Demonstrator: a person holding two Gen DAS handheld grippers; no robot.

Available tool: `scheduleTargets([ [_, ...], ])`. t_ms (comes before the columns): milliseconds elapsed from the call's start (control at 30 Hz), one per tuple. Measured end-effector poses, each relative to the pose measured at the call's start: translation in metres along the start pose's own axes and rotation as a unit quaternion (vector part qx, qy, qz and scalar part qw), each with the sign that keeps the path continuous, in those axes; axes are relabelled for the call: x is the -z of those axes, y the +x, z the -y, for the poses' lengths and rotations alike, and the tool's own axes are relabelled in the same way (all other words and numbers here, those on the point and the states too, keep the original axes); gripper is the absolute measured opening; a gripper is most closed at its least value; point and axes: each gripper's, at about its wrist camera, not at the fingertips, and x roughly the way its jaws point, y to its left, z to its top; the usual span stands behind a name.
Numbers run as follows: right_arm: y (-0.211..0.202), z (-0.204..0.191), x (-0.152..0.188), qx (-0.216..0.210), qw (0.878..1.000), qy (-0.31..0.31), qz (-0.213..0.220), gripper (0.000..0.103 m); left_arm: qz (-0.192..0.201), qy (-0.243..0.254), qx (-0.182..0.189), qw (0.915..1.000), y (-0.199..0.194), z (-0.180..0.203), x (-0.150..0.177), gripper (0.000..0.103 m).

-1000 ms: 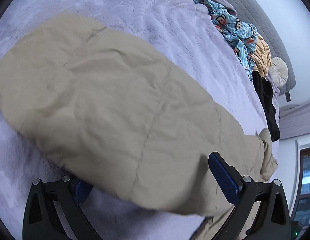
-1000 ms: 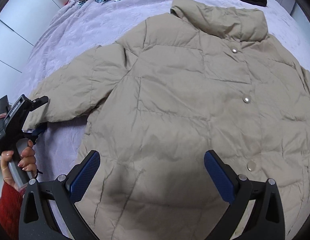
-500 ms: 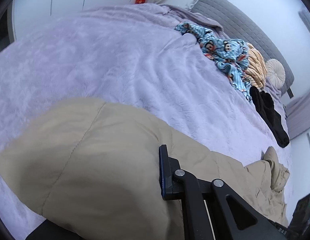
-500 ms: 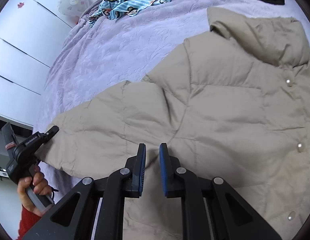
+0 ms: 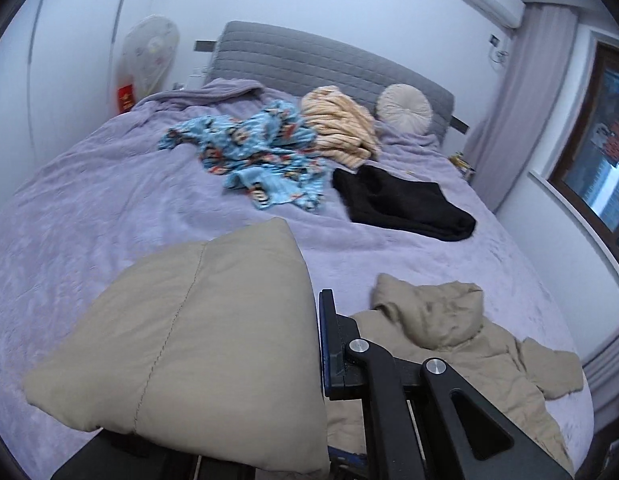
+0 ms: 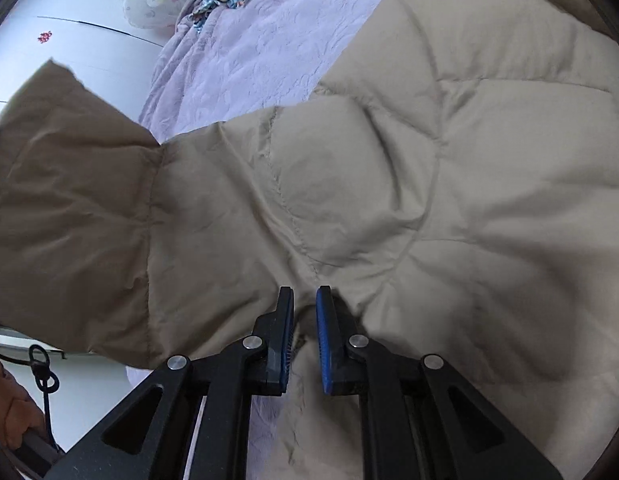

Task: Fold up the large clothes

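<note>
Beige jacket (image 6: 449,168) lies spread on the bed (image 5: 109,208), purple cover under it. Left gripper (image 5: 321,344) is clamped on the jacket's sleeve (image 5: 197,336), fingers together on the fabric; the sleeve is lifted off the bed and fills the lower left of the left view, hiding one finger. Right gripper (image 6: 305,332) pinches a fold of the jacket near the armpit seam, fingers nearly together with fabric between them. In the right view the raised sleeve hangs at the left edge, and a hand (image 6: 9,408) shows at the lower left. Jacket collar (image 5: 425,312) lies crumpled to the right in the left view.

Further up the bed, well apart from the jacket: blue print garment (image 5: 261,160), striped peach garment (image 5: 337,124), black garment (image 5: 401,204), round cushion (image 5: 403,108) against the grey headboard (image 5: 309,60). Fan (image 5: 149,56) beside the bed, curtain (image 5: 521,108) and window (image 5: 605,160) at right. Nothing lies on the jacket.
</note>
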Motion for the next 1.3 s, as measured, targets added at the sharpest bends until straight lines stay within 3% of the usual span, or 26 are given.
scheduleTargets([
  [67,-0.039,0.018,0.007,0.003,1.0,0.006,0.024,0.013,-0.014,0.043,0.022,0.9987,0.015,0.054,0.0,0.009],
  [200,-0.13,0.079,0.021,0.071,0.993,0.027,0.087,0.013,-0.071,0.125,0.059,0.9879,0.061,0.152,0.038,0.009],
  [300,-0.193,0.134,0.033,0.123,0.983,0.056,0.125,0.013,-0.131,0.192,0.046,0.9715,0.111,0.21,0.089,0.01],
  [400,-0.232,0.18,0.045,0.154,0.975,0.082,0.136,0.013,-0.195,0.233,0.025,0.9525,0.154,0.233,0.148,0.01],
  [467,-0.245,0.202,0.053,0.165,0.972,0.098,0.136,0.013,-0.217,0.253,0.003,0.9427,0.169,0.24,0.172,0.01],
  [567,-0.254,0.219,0.06,0.164,0.97,0.115,0.139,0.013,-0.2,0.278,-0.015,0.9393,0.165,0.246,0.184,0.029],
  [633,-0.252,0.225,0.064,0.16,0.97,0.118,0.138,0.013,-0.2,0.265,-0.002,0.9434,0.156,0.247,0.181,0.091],
  [667,-0.25,0.225,0.064,0.159,0.971,0.117,0.137,0.013,-0.196,0.261,0.004,0.9454,0.148,0.248,0.177,0.095],
  [733,-0.246,0.223,0.059,0.161,0.971,0.115,0.134,0.013,-0.182,0.27,0.006,0.9455,0.13,0.248,0.172,0.095],
  [833,-0.245,0.215,0.056,0.162,0.972,0.106,0.13,0.014,-0.167,0.262,0.009,0.9503,0.094,0.235,0.161,0.095],
  [867,-0.246,0.21,0.055,0.166,0.973,0.099,0.129,0.022,-0.166,0.248,0.013,0.9544,0.081,0.223,0.156,0.095],
  [967,-0.246,0.186,0.051,0.183,0.972,0.061,0.134,0.085,-0.156,0.183,-0.002,0.9706,0.057,0.173,0.132,0.095],
  [1100,-0.234,0.133,0.043,0.196,0.97,-0.039,0.139,0.087,-0.158,0.051,-0.038,0.9853,0.046,0.079,0.105,0.095],
  [1167,-0.218,0.103,0.04,0.209,0.964,-0.098,0.133,0.087,-0.17,-0.006,-0.078,0.9823,0.05,0.035,0.101,0.095],
  [1233,-0.196,0.069,0.038,0.237,0.949,-0.167,0.124,0.087,-0.161,-0.046,-0.103,0.9806,0.041,0.005,0.102,0.095],
  [1300,-0.166,0.038,0.036,0.281,0.922,-0.24,0.115,0.087,-0.155,-0.044,-0.111,0.9807,0.031,-0.003,0.109,0.095],
])
